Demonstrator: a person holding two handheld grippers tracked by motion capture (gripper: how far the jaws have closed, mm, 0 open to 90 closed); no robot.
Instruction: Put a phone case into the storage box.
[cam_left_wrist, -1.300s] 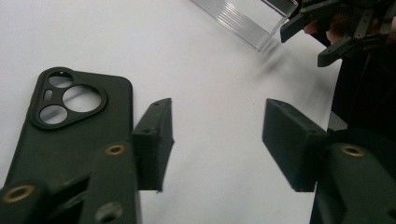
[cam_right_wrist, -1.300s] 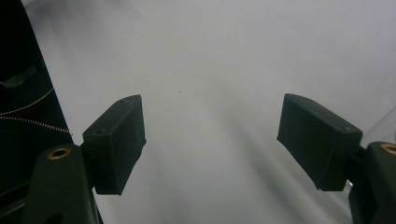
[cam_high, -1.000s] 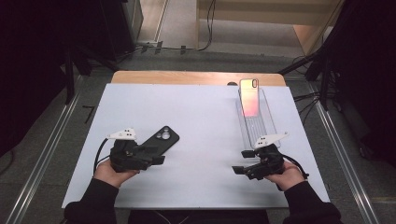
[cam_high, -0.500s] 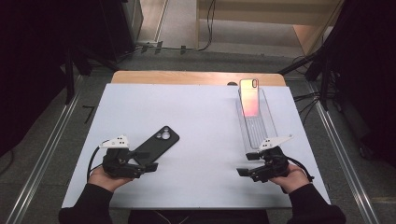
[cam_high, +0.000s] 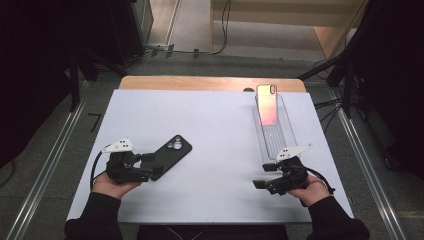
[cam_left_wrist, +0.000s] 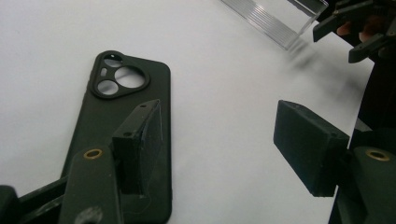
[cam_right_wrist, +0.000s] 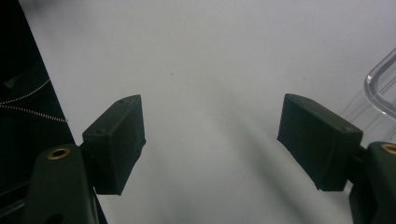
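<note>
A black phone case (cam_high: 173, 149) lies flat on the white table (cam_high: 215, 125), camera cutout facing up. My left gripper (cam_high: 152, 166) is open at the case's near end. In the left gripper view, its left jaw hangs over the case (cam_left_wrist: 123, 98) and the left gripper (cam_left_wrist: 219, 140) has only bare table between its jaws. A phone with a pink-orange back (cam_high: 266, 105) leans in a clear tray (cam_high: 284, 142) at the right. My right gripper (cam_high: 264, 176) is open just in front of that tray, and the right gripper view shows the gripper (cam_right_wrist: 210, 140) holding nothing.
The clear tray's corner (cam_left_wrist: 275, 16) and the right gripper (cam_left_wrist: 359, 28) appear far off in the left gripper view. The tray's rim (cam_right_wrist: 380, 86) edges the right gripper view. A wooden strip (cam_high: 210, 83) runs along the table's far edge, and metal rails flank both sides.
My left gripper drew back from the case toward the person, then edged forward to the case's near end. The right gripper shifted slightly nearer. The case and phone stayed put.
</note>
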